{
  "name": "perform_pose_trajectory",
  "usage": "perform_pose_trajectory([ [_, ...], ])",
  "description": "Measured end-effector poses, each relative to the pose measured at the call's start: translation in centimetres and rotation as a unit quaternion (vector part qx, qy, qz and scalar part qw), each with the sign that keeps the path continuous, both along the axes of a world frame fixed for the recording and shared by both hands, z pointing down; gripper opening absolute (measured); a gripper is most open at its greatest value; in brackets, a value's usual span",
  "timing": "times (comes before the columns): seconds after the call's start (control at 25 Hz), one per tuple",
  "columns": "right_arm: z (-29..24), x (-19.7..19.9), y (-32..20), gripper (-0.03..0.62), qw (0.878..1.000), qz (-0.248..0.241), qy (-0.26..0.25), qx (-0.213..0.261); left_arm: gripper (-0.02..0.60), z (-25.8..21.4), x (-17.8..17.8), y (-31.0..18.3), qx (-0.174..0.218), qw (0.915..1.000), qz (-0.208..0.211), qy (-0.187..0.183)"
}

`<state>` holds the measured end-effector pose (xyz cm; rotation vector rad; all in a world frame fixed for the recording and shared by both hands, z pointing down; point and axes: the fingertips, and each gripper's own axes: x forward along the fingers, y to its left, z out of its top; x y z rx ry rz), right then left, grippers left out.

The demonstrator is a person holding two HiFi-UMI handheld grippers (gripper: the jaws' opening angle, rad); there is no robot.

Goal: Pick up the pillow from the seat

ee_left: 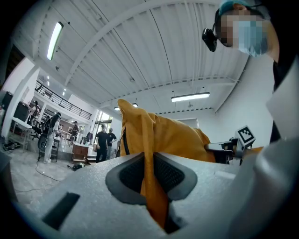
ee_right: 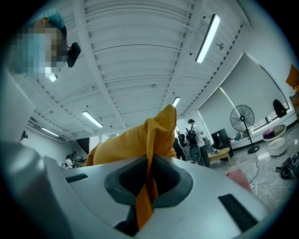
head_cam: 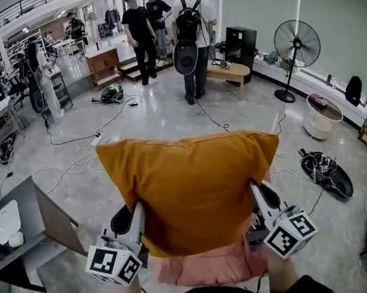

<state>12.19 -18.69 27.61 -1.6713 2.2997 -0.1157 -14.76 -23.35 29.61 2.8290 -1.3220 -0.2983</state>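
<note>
Two tools clench the orange pillow (head_cam: 191,175), the left tool (head_cam: 137,219) on its left edge and the right tool (head_cam: 257,198) on its right edge, so it hangs broadside between them, above the pink seat (head_cam: 202,268).

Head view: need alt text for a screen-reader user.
An orange pillow is held up by the left tool and right tool, each clamped on a lower side edge. Pink fabric shows just beneath it; beyond are a glossy grey floor, standing people and a pedestal fan.
</note>
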Motion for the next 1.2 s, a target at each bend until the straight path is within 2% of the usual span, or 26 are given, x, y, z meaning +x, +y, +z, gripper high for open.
perform_pose_trajectory([
  [1.2,1.2,2.2,-3.9,0.021,1.000,-0.008,0.011,-0.025,0.055,1.3,2.1,-3.4,-0.026,0.9994,-0.024,-0.004],
])
